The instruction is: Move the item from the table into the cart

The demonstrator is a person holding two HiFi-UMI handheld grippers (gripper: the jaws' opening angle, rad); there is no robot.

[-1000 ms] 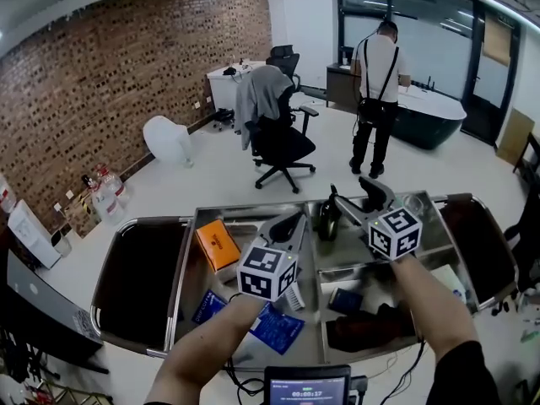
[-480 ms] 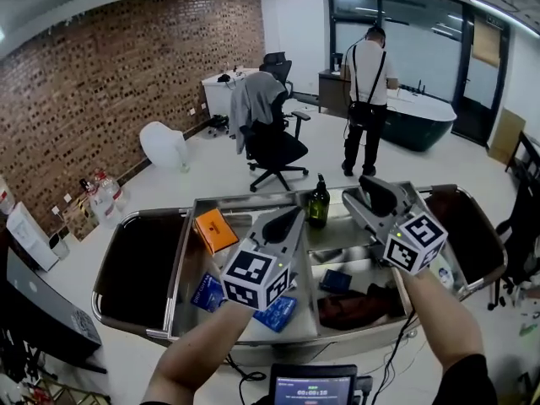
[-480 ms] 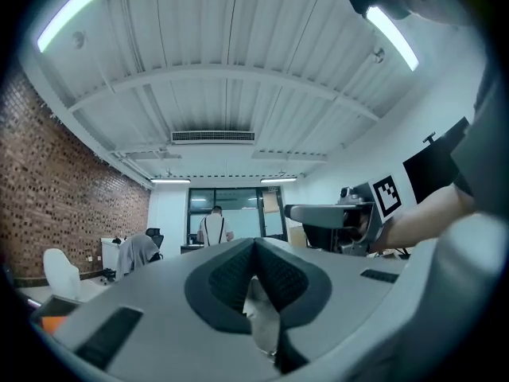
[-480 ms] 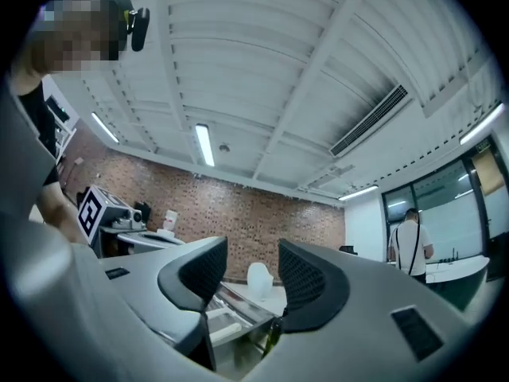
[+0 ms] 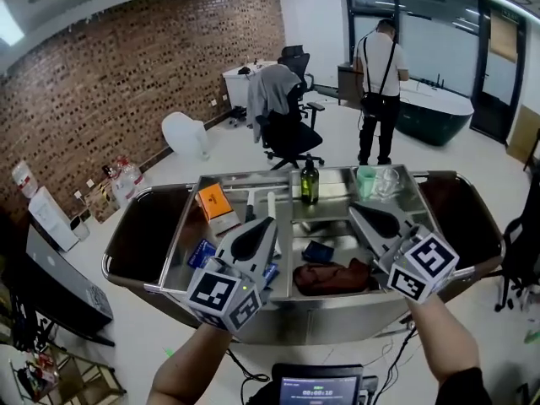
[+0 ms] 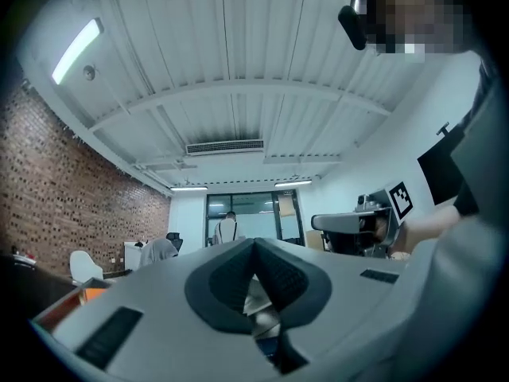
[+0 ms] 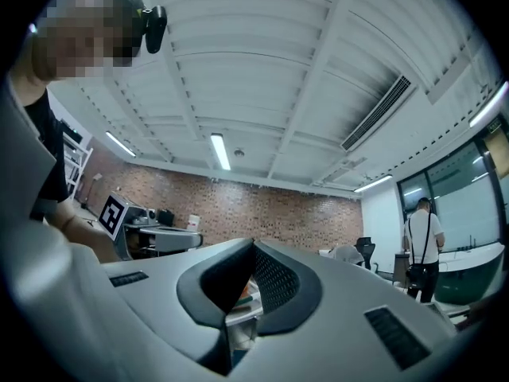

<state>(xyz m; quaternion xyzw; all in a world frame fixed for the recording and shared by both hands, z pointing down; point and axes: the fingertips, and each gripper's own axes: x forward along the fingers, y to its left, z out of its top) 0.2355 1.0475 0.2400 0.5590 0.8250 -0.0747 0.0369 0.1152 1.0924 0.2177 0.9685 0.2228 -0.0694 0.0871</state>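
Note:
A dark green bottle stands upright at the back of the steel cart, free of both grippers. My right gripper is drawn back over the cart's front right and points up and away. Its jaws have just been closing, with nothing between them, and they are shut in the right gripper view. My left gripper hovers over the front left, also shut and empty, and its pads meet in the left gripper view.
The cart also holds an orange box, blue packets, a brown cloth and a green cup. Black side trays flank it. Beyond stand an office chair and a person.
The right gripper has let go of the bottle, pulled back toward me and shut. The left gripper has drawn back too. The cart now lies farther off in the head view.

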